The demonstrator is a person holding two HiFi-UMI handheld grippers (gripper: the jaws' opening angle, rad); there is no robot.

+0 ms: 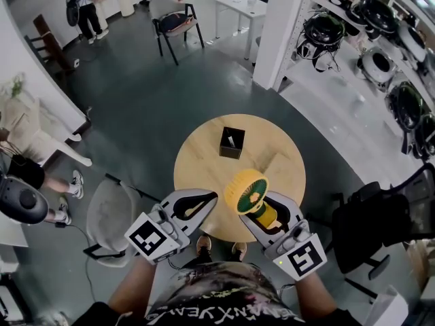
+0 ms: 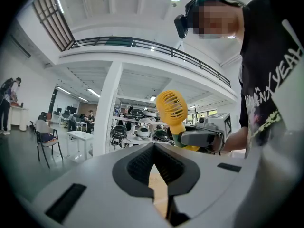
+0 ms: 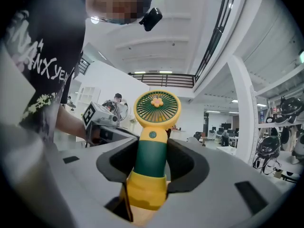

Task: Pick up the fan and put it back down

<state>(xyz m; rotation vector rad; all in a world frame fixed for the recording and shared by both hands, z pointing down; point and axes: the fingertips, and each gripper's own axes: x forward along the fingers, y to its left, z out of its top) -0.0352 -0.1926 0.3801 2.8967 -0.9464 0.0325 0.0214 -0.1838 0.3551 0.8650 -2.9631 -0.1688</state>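
Note:
A small hand fan (image 1: 250, 192) with a yellow round cage, green stem and yellow base is held upright above the near edge of the round wooden table (image 1: 204, 161). My right gripper (image 1: 263, 208) is shut on its green stem (image 3: 151, 148), with the yellow base behind the pads and the cage above them. From the left gripper view the fan (image 2: 171, 109) shows to the right, clamped in the other gripper. My left gripper (image 1: 197, 206) hovers beside it over the table's near-left edge, its jaws (image 2: 154, 167) together with nothing between them.
A black open box (image 1: 232, 142) stands on the table's far middle. A grey chair (image 1: 112, 212) sits left of the table and a black chair (image 1: 370, 226) right of it. A white pillar (image 1: 289, 26) and loaded shelves (image 1: 380, 39) stand at the back right.

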